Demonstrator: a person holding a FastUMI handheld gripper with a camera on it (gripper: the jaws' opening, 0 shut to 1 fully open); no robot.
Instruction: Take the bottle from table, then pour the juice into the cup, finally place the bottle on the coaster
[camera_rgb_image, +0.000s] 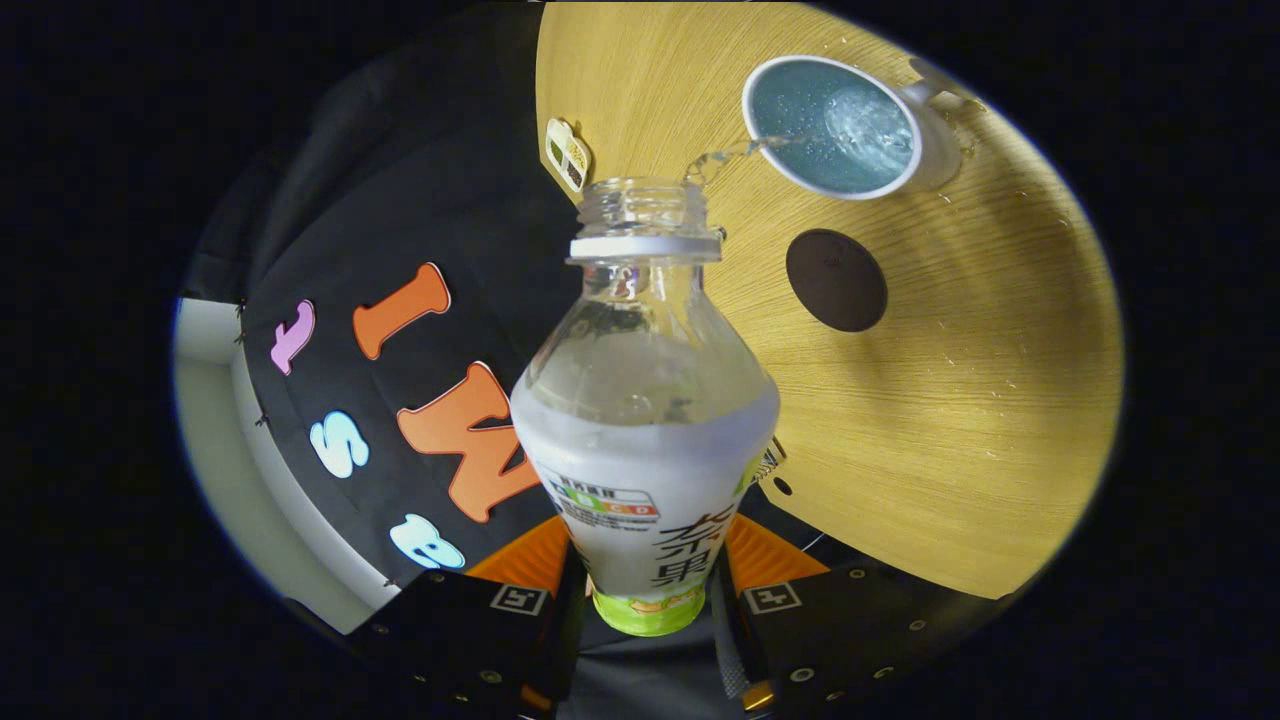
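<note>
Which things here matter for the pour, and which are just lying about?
In the job:
- bottle, uncapped, clamped in the gripper, its stream reaching the cup
- cup, part full
- coaster, bare, between bottle and cup

Lying about:
- small tag at the table edge

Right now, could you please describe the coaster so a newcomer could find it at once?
On the round wooden table, look beyond the bottle clamped in the hand-held gripper. The coaster lies beside the white cup: a flat, dark brown disc, the table's only dark thing.

Bottle (645, 400) clear, white-green label; cup (832, 125) white, blue inside; coaster (836, 280) dark brown; table (960, 420) light woodgrain.
</note>
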